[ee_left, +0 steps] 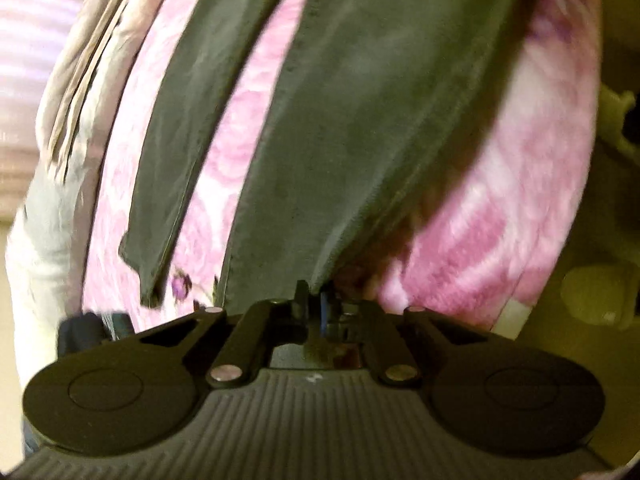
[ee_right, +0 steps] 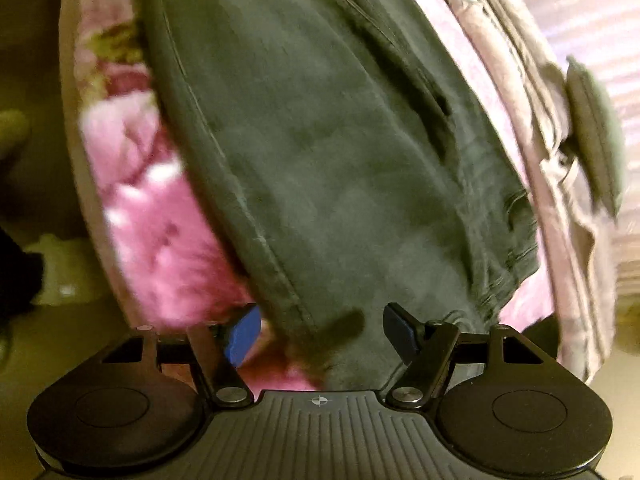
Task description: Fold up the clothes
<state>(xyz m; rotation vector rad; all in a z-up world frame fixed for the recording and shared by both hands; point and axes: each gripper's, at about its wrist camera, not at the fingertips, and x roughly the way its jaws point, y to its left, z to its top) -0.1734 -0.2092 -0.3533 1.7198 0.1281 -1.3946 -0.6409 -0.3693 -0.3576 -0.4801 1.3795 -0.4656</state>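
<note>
A pair of dark green trousers (ee_left: 340,128) lies stretched over a pink rose-patterned blanket (ee_left: 500,208). My left gripper (ee_left: 314,300) is shut, pinching the near edge of the trousers. In the right wrist view the same trousers (ee_right: 340,160) fill the middle, their hem at the right. My right gripper (ee_right: 320,332) is open, its blue pads (ee_right: 242,338) standing either side of the trousers' near edge, touching nothing I can see. The left gripper's black body (ee_right: 596,136) shows at the right of that view.
A pale grey-beige garment (ee_left: 80,92) lies along the far side of the blanket, also in the right wrist view (ee_right: 560,184). The floor (ee_right: 32,80) with pale objects lies beyond the blanket's edge. A striped surface (ee_left: 28,40) is behind.
</note>
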